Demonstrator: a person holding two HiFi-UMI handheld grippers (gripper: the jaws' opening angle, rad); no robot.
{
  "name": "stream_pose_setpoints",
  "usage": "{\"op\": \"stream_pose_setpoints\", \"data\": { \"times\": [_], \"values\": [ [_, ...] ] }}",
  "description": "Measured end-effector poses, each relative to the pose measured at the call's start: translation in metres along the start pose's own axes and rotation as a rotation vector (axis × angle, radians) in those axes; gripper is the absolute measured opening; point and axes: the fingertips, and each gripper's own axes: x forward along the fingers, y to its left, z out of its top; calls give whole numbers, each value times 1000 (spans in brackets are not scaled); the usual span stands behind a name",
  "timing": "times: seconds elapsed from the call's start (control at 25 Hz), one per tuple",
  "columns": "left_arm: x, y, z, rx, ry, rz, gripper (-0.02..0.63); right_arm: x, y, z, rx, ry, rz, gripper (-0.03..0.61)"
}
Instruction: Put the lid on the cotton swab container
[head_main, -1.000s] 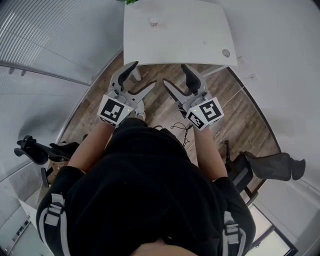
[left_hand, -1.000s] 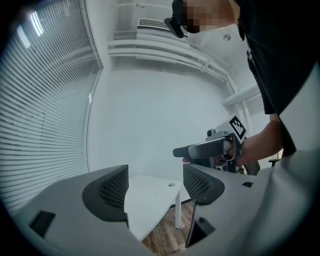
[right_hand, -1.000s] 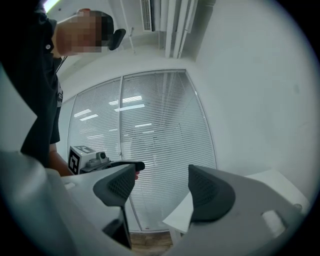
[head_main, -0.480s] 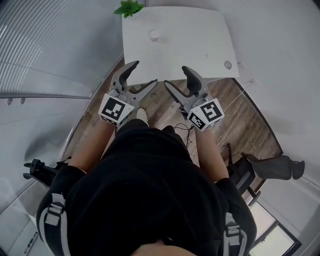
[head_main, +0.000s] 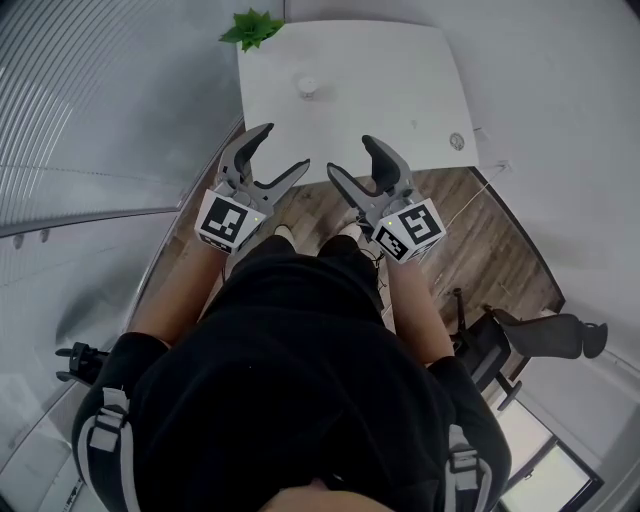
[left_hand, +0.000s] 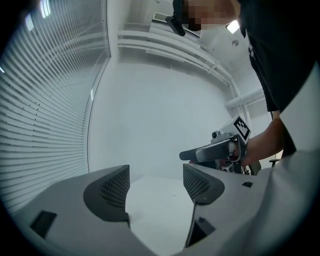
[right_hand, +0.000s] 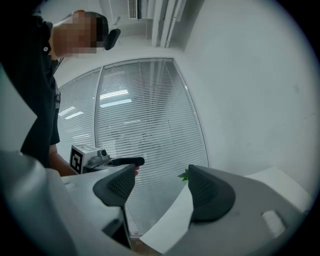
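Now | left gripper (head_main: 284, 148): jaws apart | right gripper (head_main: 352, 154): jaws apart

No legible text, number, brand or sign in any view. The only printed marks are a black-and-white square marker (head_main: 228, 221) on the cube of the left gripper (head_main: 284, 147) and a second marker (head_main: 411, 229) on the cube of the right gripper (head_main: 351, 153). Both are blocky coded patterns, not letters or digits. The same patterns appear at an angle in the two gripper views, and give nothing to read there either. The cotton swab container (head_main: 308, 87) on the white table (head_main: 400, 60) is too small to tell whether it bears a label.
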Motion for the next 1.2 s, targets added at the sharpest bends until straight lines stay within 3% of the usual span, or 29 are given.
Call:
{"op": "stream_pose_setpoints", "data": {
  "times": [0.32, 0.76, 1.2],
  "values": [
    [48, 25, -8, -7, 32, 70, 336, 23, -64, 3, 37, 11, 56, 331],
    [147, 54, -8, -33, 92, 262, 336, 57, -173, 23, 57, 66, 254, 330],
    [192, 61, -37, -60, 155, 485, 336, 79, -232, 1, 84, 155, 446, 328]
  ]
}}
